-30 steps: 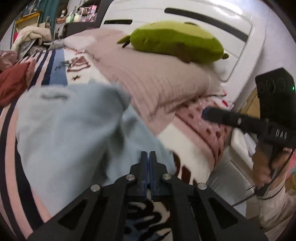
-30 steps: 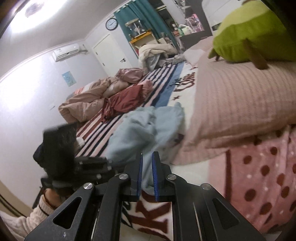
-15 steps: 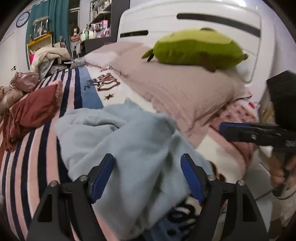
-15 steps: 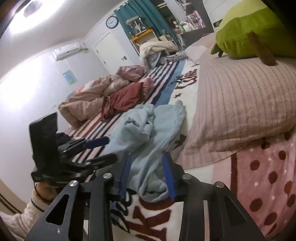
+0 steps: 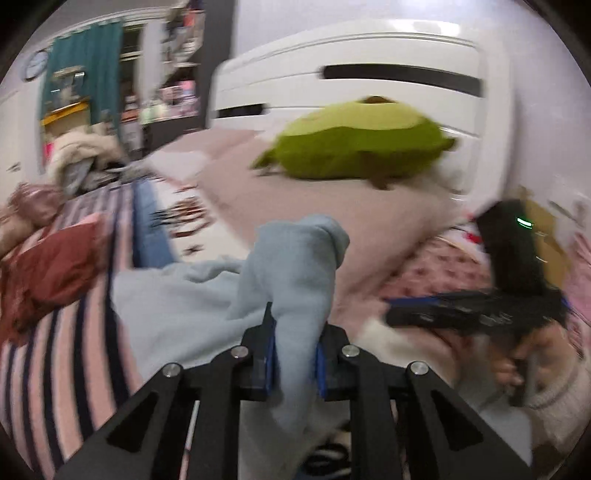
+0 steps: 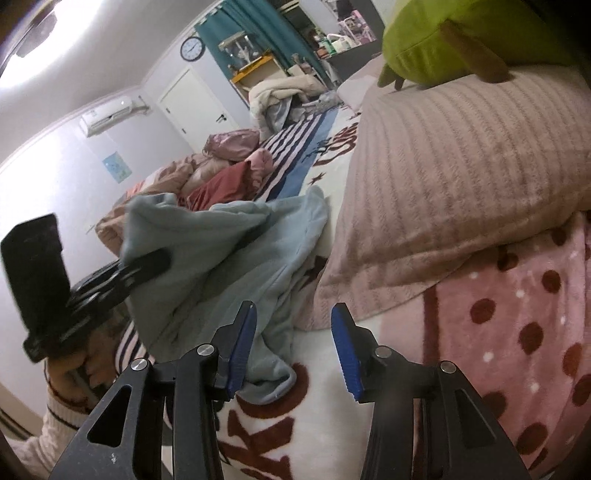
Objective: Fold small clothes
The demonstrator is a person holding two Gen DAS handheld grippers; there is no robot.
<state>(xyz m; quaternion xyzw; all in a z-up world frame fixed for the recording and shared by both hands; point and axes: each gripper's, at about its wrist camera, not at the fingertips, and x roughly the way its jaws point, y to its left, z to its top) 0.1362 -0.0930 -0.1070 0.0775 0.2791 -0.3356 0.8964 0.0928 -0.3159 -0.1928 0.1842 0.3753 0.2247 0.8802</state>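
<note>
The bed (image 6: 332, 424), spread with a striped and lettered blanket, serves as the folding surface and runs out ahead of both tools. Ahead and to the right of the right hand-held gripper (image 6: 295, 347) a ribbed pink pillow (image 6: 461, 206) lies across the bed with a green plush toy (image 6: 461, 33) on top, well clear of the work. Further ahead to the left sit a dark red garment (image 6: 221, 184) and a heap of pink bedding (image 6: 177, 173), probably clothes waiting their turn. The task's thing, a light blue garment (image 6: 236, 254), lies crumpled on the blanket just ahead of the right hand-held gripper and to its left, one hem (image 6: 273, 384) trailing close to the left blue pad. Part of it is pulled up off the bed in a peak, because the left hand-held gripper (image 5: 293, 354) has a bunch of the cloth between its pads, which are closing on it; the lift looks meant to open the bundle out so an edge can be found. The right hand-held gripper has its jaws apart and opening further, with only bare blanket between them, seemingly readied to take the near hem. At the far left of the right wrist view a hand (image 6: 79, 365) in a knit cuff grips the left tool's handle.
</note>
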